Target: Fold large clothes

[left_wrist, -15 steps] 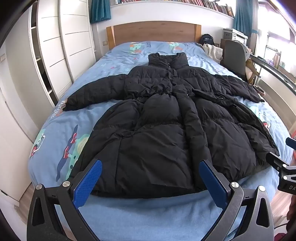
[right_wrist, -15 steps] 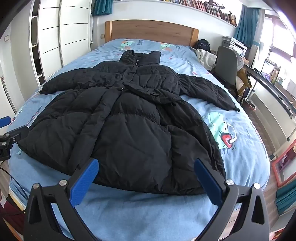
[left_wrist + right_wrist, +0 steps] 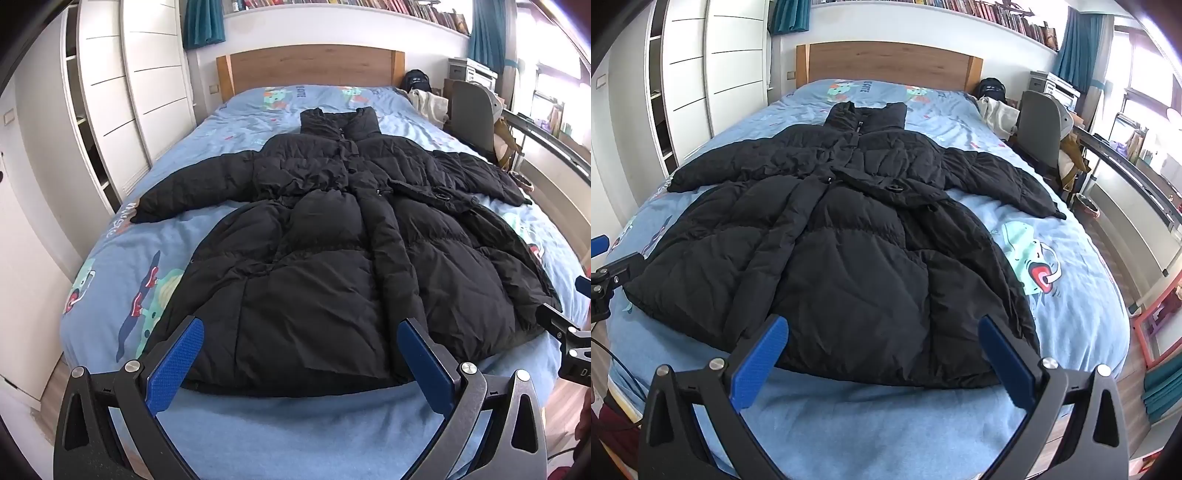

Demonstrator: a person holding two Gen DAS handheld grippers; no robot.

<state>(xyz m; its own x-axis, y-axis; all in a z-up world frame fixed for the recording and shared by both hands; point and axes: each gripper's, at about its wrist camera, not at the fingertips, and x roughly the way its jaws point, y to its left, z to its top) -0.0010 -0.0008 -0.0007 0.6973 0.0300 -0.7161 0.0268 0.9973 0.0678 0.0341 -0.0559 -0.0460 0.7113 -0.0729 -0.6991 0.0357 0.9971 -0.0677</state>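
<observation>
A long black puffer coat (image 3: 332, 240) lies flat on the bed, front up, collar toward the headboard, both sleeves spread out; it also shows in the right wrist view (image 3: 849, 240). My left gripper (image 3: 301, 334) is open and empty, held just above the coat's hem near its left half. My right gripper (image 3: 882, 330) is open and empty, above the hem near its right half. Each gripper shows at the edge of the other's view: the right one (image 3: 569, 332), the left one (image 3: 605, 273).
The bed (image 3: 295, 424) has a blue cartoon-print sheet and a wooden headboard (image 3: 310, 70). White wardrobes (image 3: 122, 110) stand along the left. A grey chair (image 3: 1039, 129), a desk and a metal rail (image 3: 1137, 177) are on the right.
Both views have shifted very slightly; the coat lies as before and both grippers stay open.
</observation>
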